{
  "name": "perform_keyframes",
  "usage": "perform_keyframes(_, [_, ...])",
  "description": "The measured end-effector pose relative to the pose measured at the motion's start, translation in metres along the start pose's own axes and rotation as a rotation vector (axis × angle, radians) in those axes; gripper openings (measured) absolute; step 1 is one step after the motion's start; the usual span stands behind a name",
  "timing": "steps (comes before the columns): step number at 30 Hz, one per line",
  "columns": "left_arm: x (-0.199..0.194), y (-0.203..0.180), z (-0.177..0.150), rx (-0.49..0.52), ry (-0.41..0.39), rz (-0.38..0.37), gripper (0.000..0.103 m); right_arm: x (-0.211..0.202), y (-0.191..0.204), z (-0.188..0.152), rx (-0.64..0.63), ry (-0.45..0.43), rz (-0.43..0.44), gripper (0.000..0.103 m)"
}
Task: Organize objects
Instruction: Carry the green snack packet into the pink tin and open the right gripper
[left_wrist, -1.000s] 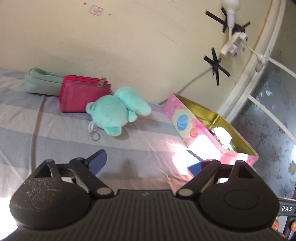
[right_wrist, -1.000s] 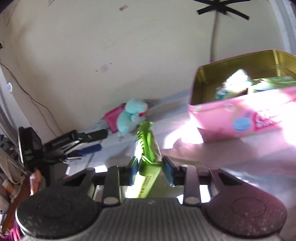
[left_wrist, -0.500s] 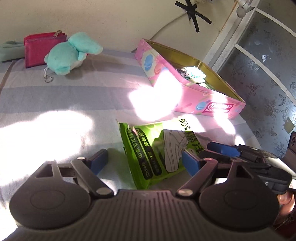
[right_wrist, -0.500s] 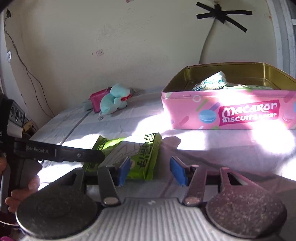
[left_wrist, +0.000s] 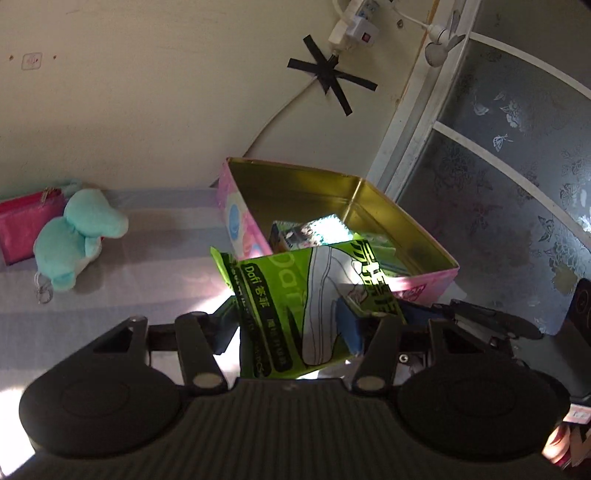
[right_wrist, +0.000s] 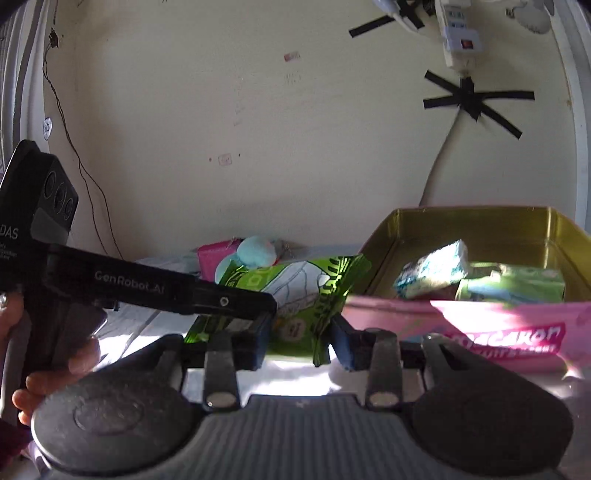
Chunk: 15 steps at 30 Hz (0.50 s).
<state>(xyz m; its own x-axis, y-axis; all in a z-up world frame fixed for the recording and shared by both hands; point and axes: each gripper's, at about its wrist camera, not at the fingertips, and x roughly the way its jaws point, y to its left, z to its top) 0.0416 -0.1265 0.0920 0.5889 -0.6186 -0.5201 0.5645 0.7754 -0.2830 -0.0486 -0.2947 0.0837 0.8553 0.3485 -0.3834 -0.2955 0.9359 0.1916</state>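
A green wipes packet (left_wrist: 295, 302) is lifted off the bed, upright between both grippers. My left gripper (left_wrist: 288, 328) is shut on the packet's lower part. My right gripper (right_wrist: 301, 341) is shut on its other edge (right_wrist: 295, 295); the left gripper's black body (right_wrist: 147, 288) crosses in front of it. The open pink macaron biscuit tin (left_wrist: 424, 280) stands just behind the packet, holding a few small packets (right_wrist: 432, 273). The tin also shows at the right of the right wrist view (right_wrist: 498, 332).
A teal plush toy (left_wrist: 74, 243) and a magenta pouch (left_wrist: 22, 225) lie at the back left on the striped bedsheet (left_wrist: 129, 295). A wall with taped cable (left_wrist: 328, 74) is behind the tin; a frosted window (left_wrist: 517, 184) is on the right.
The packet lay flat on the bed with both grippers open around it; now both are shut on it and it is raised upright in front of the tin.
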Motion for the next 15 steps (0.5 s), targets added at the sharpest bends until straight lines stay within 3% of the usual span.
perform_keyframes(6, [0.049,-0.024,0.046,0.050,-0.029,-0.032,0.058,0.005,-0.039,0.033,-0.013,-0.103,-0.104,0.035])
perform_keyframes(15, [0.134,-0.026,0.071,0.055,0.046,-0.055,0.059,0.049,-0.108,0.046,0.069,-0.076,-0.211,0.035])
